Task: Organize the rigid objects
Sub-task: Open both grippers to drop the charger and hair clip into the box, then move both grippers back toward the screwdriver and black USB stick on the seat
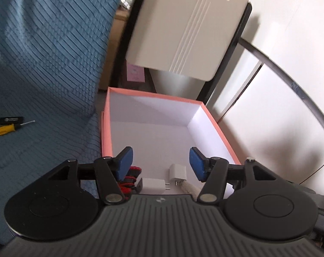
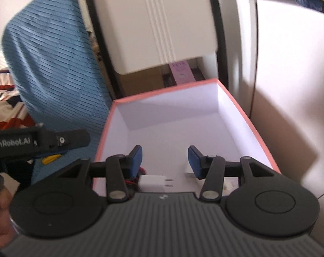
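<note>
Both tongs hang over the pink box (image 1: 211, 115), tilted down into it, and both are released: on my left gripper (image 1: 160, 162) the blue pads (image 1: 125, 160) stand well apart with nothing between them, and the right gripper (image 2: 165, 160) shows the same, jaws parted around bare air. Already in the box at its near end are two white chargers: one lying flat (image 1: 153, 185) with its prongs pointing right, the other (image 1: 179, 172) just beside it, prongs toward me. A red-and-black bundle (image 1: 130, 176) sits at the near left corner, half hidden behind my left finger; I cannot tell what it is. Still out on the blue cover (image 1: 44, 150), well apart from the box, lie a yellow-handled screwdriver (image 1: 3, 128) and a small black slab (image 1: 11, 120) just behind it. I judge the screwdriver next. It looks light and stiff, with a round handle likely to roll or twist in flat pads; I would take it across the middle of the yellow handle, not the thin shaft. The black slab looks flat and smooth, probably slippery, and the soft cover may give under it; pinching its long edges seems best.
</note>
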